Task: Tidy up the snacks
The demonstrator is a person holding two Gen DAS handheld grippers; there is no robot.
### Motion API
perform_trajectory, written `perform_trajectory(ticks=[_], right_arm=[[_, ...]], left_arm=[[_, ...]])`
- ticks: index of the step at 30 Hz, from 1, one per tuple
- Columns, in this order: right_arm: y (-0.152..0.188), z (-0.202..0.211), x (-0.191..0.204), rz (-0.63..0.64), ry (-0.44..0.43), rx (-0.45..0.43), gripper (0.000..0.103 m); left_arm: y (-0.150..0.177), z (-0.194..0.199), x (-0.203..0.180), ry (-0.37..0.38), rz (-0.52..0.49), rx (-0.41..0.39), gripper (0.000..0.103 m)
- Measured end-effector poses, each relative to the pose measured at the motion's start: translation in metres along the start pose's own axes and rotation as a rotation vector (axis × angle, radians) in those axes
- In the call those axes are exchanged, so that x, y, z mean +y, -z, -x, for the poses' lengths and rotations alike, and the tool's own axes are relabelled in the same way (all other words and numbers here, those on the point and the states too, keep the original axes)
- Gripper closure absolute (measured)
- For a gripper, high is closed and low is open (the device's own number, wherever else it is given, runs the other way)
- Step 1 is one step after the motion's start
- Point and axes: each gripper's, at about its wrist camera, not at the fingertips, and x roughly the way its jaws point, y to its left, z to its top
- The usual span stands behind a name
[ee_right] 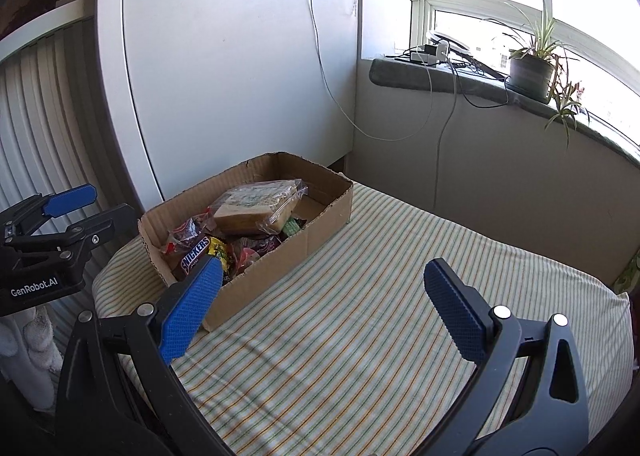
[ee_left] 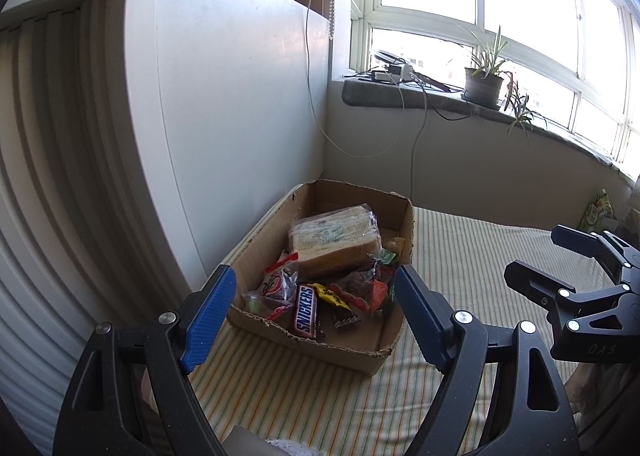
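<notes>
A shallow cardboard box (ee_left: pixel 394 230) (ee_right: pixel 328 208) sits on a striped cloth by the white wall. It holds a wrapped sandwich loaf (ee_left: pixel 334 242) (ee_right: pixel 252 208), a Snickers bar (ee_left: pixel 306 310) (ee_right: pixel 195 253) and several small candy packets (ee_left: pixel 360 288). My left gripper (ee_left: pixel 314 314) is open and empty, just in front of the box's near end. My right gripper (ee_right: pixel 322 306) is open and empty above the cloth, to the right of the box. Each gripper shows at the edge of the other's view.
The striped cloth (ee_right: pixel 360 316) covers the surface out to the right. A white cabinet wall (ee_left: pixel 240 116) stands left of the box. A window sill (ee_left: pixel 440 98) with a potted plant (ee_left: pixel 484 84) and cables lies behind. A green packet (ee_left: pixel 598 212) lies at the far right.
</notes>
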Motion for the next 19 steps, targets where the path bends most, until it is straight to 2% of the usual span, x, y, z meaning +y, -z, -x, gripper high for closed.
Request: perform_trajectory(ticks=[19], right_arm=[[0.0045, -0.0032, -0.0082, -0.019, 0.002, 0.011, 0.001]], left_arm=[[0.0023, -0.0013, -0.0077, 0.005, -0.012, 0.003, 0.021]])
